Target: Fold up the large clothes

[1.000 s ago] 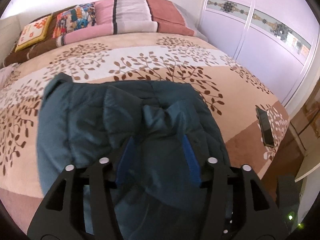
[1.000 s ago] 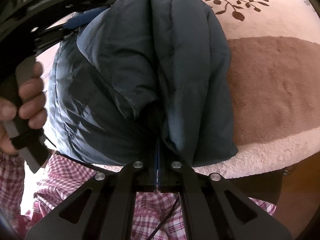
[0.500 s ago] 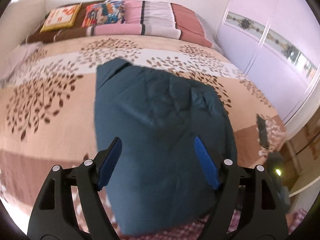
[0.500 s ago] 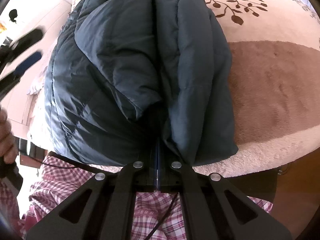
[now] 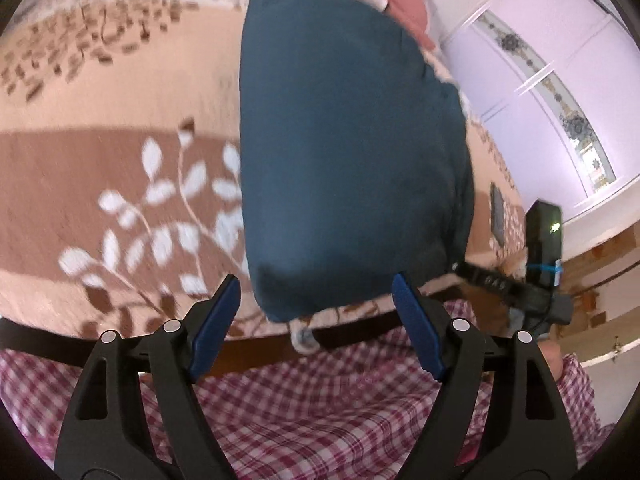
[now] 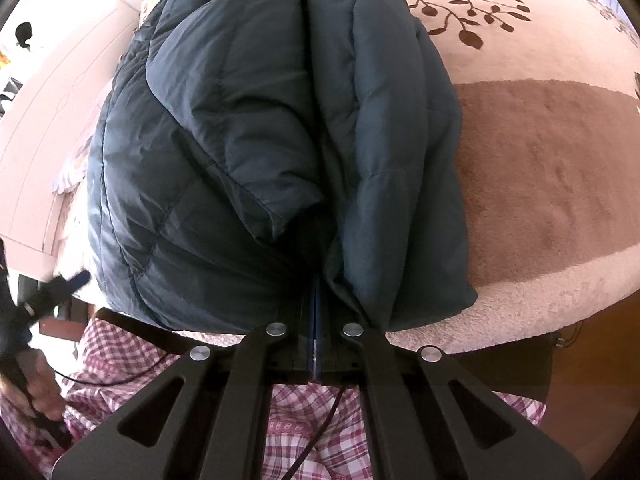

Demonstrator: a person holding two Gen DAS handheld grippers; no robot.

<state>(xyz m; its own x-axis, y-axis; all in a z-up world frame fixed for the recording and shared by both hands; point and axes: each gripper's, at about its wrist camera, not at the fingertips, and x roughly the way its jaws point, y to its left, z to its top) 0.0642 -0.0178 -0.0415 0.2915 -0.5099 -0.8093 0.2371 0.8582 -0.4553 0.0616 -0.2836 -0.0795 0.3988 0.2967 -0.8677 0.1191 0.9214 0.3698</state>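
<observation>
1. Left wrist view: looks forward and down past two spread blue-padded fingers [image 5: 216, 328], slightly back from the folded dark teal quilted jacket [image 5: 352, 152].
2. Right wrist view: pressed close above closed fingers, jacket [image 6: 248, 152] filling the frame.
3. Shared: jacket, beige leaf-patterned plush bedspread [image 5: 120, 168] [image 6: 540, 184].

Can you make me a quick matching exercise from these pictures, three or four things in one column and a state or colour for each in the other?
Things:
1. left tongs
2. right tongs
3. padded jacket
4. bedspread

States or colours:
a. dark teal, folded in a bundle
b. shut on the jacket's near edge
c. brown and beige with a leaf print
d. open, holding nothing

Pairs: 1-d, 2-b, 3-a, 4-c
</observation>
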